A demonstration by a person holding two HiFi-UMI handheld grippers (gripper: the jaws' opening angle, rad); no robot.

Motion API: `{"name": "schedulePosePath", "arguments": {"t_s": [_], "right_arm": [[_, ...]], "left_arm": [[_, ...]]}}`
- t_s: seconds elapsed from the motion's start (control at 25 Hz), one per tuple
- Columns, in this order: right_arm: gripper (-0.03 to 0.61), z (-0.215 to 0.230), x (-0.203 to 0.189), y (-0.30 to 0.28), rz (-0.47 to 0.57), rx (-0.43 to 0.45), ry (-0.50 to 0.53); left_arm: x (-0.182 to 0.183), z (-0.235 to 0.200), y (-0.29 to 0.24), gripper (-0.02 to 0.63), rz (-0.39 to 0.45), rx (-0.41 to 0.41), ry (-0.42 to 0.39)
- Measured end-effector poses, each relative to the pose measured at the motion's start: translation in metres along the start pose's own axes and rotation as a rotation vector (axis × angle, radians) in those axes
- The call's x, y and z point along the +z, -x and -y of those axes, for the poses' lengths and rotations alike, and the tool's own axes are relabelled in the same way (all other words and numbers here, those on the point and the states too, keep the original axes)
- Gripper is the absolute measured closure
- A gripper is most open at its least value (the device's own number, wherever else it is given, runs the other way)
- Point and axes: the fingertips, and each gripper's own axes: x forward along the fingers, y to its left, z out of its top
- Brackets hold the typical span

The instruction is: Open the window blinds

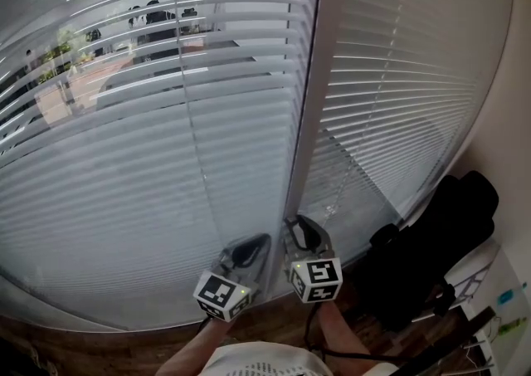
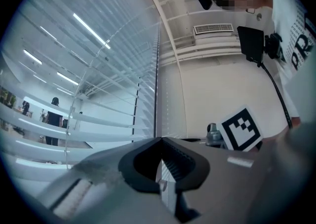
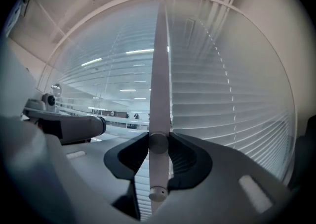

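Observation:
White slatted blinds (image 1: 124,158) cover the left window, their upper slats tilted enough to show the room beyond. A second blind (image 1: 398,75) on the right stays flat and closed. Between the two hangs a long white wand (image 1: 311,100). My right gripper (image 1: 300,229) is shut on the wand's lower end. In the right gripper view the wand (image 3: 159,94) runs straight up from the jaws of the right gripper (image 3: 158,141), which press on it from both sides. My left gripper (image 1: 253,246) hovers just left of it. In its own view the tips of the left gripper (image 2: 159,141) meet, with nothing held.
A black chair (image 1: 440,250) stands low on the right, close to a pale wall (image 1: 510,117). Wooden floor (image 1: 99,349) runs under the window. A thin cord (image 1: 191,117) hangs in the left blind and a bead chain (image 1: 348,175) in the right one.

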Motion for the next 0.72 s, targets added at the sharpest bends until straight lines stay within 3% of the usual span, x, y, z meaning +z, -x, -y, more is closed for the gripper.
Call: {"name": "schedulePosePath", "arguments": {"t_s": [0.16, 0.48, 0.6, 0.72], "right_arm": [[0.443, 0.0021, -0.0008, -0.0002, 0.013, 0.000, -0.089], [0.443, 0.0026, -0.0011, -0.0008, 0.024, -0.008, -0.132], [0.443, 0.0025, -0.0018, -0.0006, 0.019, -0.010, -0.097], [0.443, 0.0007, -0.0014, 0.0004, -0.018, -0.024, 0.034]], "left_arm": [[-0.0014, 0.0014, -0.0014, 0.621, -0.001, -0.006, -0.002], [-0.0009, 0.0058, -0.0026, 0.621, -0.001, -0.014, 0.000], [-0.0015, 0.0065, -0.0015, 0.621, -0.002, -0.013, 0.001], [-0.0003, 0.0059, 0.0001, 0.621, 0.000, -0.008, 0.002]]}}
